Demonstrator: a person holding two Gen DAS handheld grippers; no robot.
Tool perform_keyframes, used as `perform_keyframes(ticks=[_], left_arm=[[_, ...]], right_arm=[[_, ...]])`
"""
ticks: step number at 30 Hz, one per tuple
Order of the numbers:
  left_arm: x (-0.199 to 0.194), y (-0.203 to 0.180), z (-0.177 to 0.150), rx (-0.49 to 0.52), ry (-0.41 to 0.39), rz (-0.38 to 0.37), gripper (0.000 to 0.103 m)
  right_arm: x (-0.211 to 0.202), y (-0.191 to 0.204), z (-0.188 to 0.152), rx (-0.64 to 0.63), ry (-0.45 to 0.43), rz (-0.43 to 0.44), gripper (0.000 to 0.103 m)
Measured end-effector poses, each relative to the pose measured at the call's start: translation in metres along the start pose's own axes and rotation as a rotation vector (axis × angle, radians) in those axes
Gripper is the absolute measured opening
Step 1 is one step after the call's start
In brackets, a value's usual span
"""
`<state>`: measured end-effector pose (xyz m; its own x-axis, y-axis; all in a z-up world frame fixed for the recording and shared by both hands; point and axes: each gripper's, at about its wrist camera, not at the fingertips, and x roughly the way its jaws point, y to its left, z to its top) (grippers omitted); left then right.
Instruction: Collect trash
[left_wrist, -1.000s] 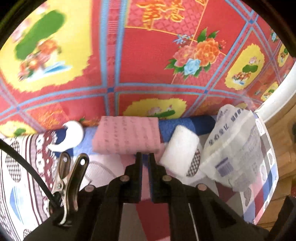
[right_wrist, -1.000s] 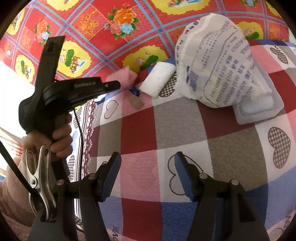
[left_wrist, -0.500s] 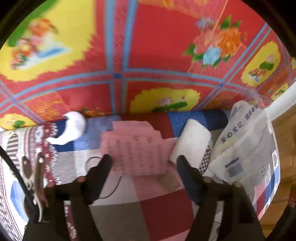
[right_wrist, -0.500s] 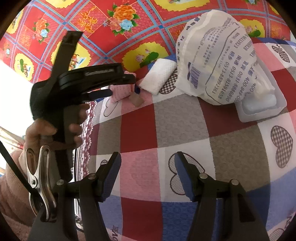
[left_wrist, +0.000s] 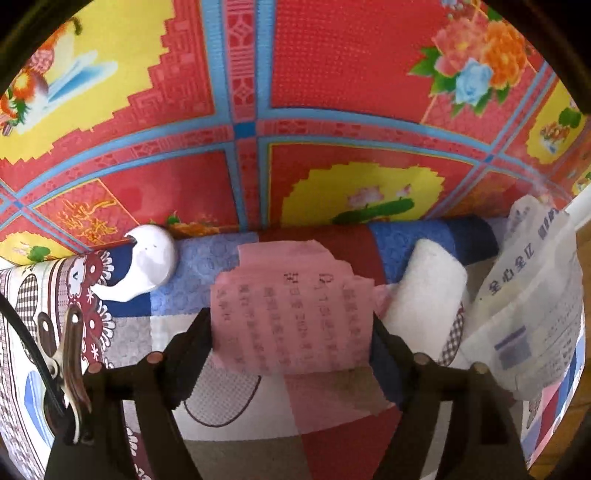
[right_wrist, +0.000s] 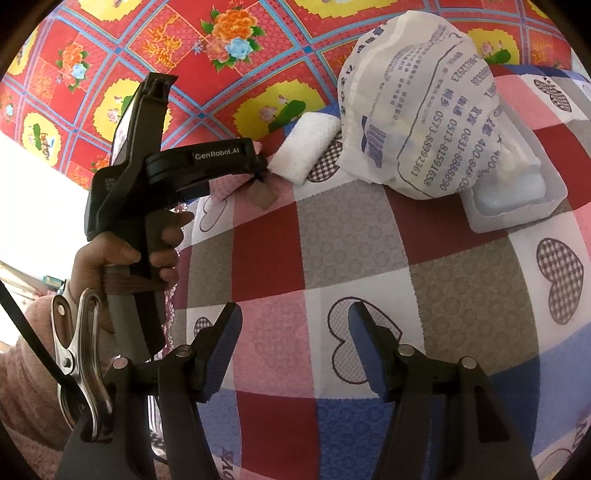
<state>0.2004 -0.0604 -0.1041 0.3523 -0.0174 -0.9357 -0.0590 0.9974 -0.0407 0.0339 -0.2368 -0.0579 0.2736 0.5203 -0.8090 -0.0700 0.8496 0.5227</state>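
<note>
A pink printed paper slip (left_wrist: 291, 295) lies crumpled on the checked cloth near the table's far edge. My left gripper (left_wrist: 290, 325) points steeply down over it, open wide, one finger on each side of the slip. To the right of the slip lie a folded white tissue (left_wrist: 424, 291) and a printed white plastic bag (left_wrist: 528, 306). In the right wrist view the tissue (right_wrist: 306, 147) and bag (right_wrist: 417, 110) sit far ahead. My right gripper (right_wrist: 295, 314) hangs open over the cloth with nothing between its fingers.
A white plastic spoon (left_wrist: 151, 262) rests at the table's edge, left of the slip. A clear plastic tub (right_wrist: 517, 199) sits under the bag. A small brown scrap (right_wrist: 263, 194) lies by the slip. A hand (right_wrist: 122, 258) grips the left tool. Red floral flooring (left_wrist: 332, 74) lies beyond the edge.
My left gripper went from shut to wide open and dropped toward the pink slip, which now sits between its fingers. The right gripper has stayed still.
</note>
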Motion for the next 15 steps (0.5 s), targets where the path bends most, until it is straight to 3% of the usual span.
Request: perform_keyframes(ticks=[8, 15], left_arm=[[-0.033, 0.027, -0.007, -0.041, -0.038, -0.06, 0.079], [-0.07, 0.05, -0.016, -0.046, -0.083, -0.05, 0.079]], right_arm=[[0.001, 0.005, 0.0, -0.02, -0.002, -0.011, 0.062], [0.005, 0.02, 0.007, -0.081, -0.005, -0.021, 0.062]])
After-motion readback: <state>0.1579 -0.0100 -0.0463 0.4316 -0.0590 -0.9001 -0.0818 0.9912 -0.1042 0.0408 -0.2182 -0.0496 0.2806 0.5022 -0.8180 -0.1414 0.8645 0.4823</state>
